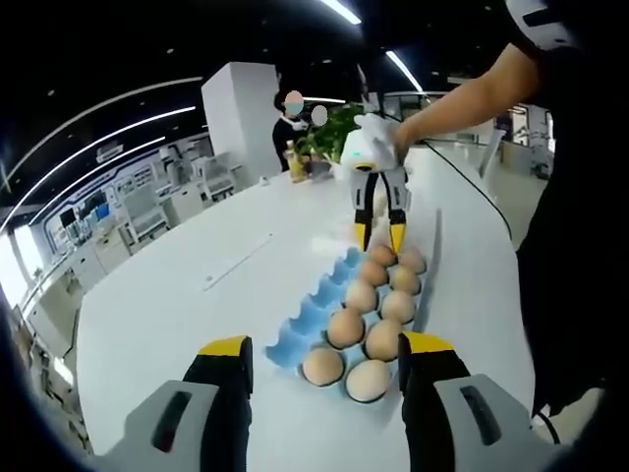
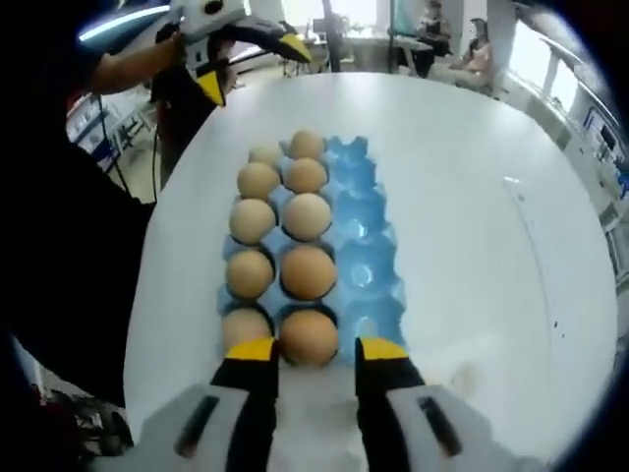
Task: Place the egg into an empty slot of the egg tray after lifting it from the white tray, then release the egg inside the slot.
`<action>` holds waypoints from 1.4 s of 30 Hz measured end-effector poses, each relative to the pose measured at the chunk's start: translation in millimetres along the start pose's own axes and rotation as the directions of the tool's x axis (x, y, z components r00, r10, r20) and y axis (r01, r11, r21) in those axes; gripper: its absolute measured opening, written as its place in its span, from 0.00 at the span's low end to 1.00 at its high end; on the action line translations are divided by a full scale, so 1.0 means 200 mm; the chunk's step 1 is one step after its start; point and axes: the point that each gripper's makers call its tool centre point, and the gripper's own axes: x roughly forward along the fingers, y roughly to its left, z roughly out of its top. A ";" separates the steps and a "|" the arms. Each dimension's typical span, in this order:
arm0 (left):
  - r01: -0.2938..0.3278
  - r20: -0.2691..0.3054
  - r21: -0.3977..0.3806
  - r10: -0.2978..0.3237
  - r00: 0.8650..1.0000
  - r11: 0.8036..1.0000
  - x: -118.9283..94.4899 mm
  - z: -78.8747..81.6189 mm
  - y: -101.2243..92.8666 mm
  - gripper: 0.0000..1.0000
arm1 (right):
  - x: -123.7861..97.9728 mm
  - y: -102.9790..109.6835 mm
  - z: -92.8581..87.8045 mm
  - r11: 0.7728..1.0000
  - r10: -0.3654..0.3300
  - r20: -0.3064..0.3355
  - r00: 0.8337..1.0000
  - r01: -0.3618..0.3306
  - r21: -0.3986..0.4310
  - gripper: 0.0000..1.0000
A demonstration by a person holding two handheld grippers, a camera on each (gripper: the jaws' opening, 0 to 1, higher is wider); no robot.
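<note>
table: a big white rounded table [image 2: 472,177] carried everything; its far edge curved past a potted plant [image 1: 329,133] in the left gripper view.
egg tray: a blue moulded egg tray [image 2: 366,258] lay lengthwise on the table, nearer one long edge; two rows held brown eggs [image 2: 307,270], the third row stood empty.
white tray: i could not tell which item was the white tray.
right gripper: the right gripper [image 2: 311,356] had its jaws parted and gripping nothing, poised at the tray's end, either side of the nearest egg [image 2: 309,335].
left gripper: the left gripper [image 1: 324,356] was spread wide and empty, off the tray's opposite end.
handling: the egg looked light, smooth, brittle and rounded; likely best pinched gently across its widest middle, then set into the empty blue row.
</note>
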 end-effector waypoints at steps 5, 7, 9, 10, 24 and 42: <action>0.007 0.003 0.006 -0.007 1.000 1.000 0.01 0.01 0.00 0.60 | -0.04 0.01 -0.01 0.999 -0.038 0.043 0.998 0.037 0.021 0.30; 0.014 0.004 0.009 -0.014 1.000 1.000 0.01 0.01 -0.01 0.60 | -0.06 0.02 -0.03 0.998 -0.047 0.055 0.997 0.045 0.038 0.30; 0.014 -0.001 0.006 -0.014 1.000 1.000 0.02 0.00 0.00 0.60 | -0.10 0.02 -0.05 0.997 -0.071 0.066 0.995 0.068 0.043 0.30; 0.013 -0.001 0.005 -0.013 1.000 1.000 0.02 0.00 0.00 0.60 | -0.12 0.02 -0.05 0.996 -0.075 0.070 0.995 0.071 0.052 0.30; 0.024 0.016 0.003 -0.024 1.000 1.000 0.04 0.01 0.01 0.60 | -0.26 0.01 -0.17 0.978 -0.163 0.089 0.983 0.150 0.145 0.30; 0.039 -0.008 -0.014 -0.039 0.999 0.999 0.06 -0.04 0.01 0.68 | -0.30 -0.08 -0.19 0.961 -0.256 0.159 0.954 0.233 0.148 0.49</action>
